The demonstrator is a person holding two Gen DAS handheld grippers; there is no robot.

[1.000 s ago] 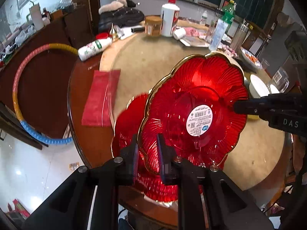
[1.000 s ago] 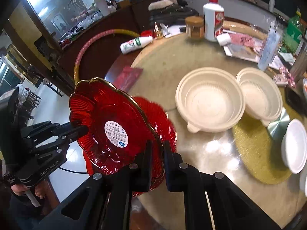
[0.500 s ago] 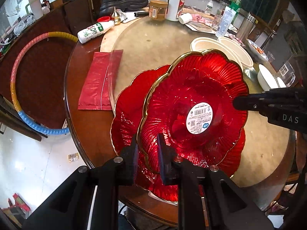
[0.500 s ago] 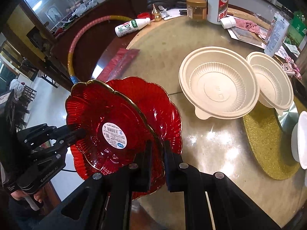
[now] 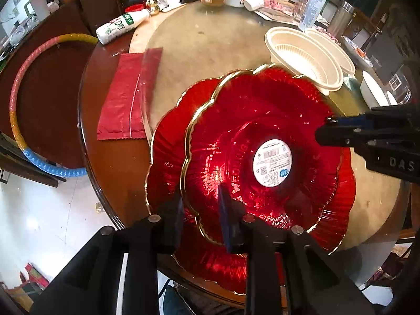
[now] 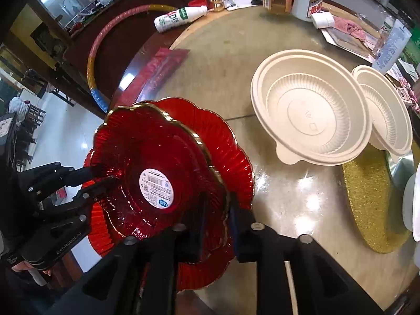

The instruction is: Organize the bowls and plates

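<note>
Top plate (image 5: 262, 141), red with gilt scalloped rim and a white sticker, lies tilted over a matching lower plate (image 5: 168, 157) at the worktop (image 5: 210, 42) edge. Left gripper (image 5: 200, 210) and right gripper (image 6: 216, 212) straddle opposite rims, jaws opening, pads released. Two cream bowls (image 6: 309, 120) sit beyond.

A gold-rimmed red plate (image 5: 262, 136) lies offset atop another red plate (image 5: 168, 157), beside two cream bowls (image 6: 309, 113).
</note>
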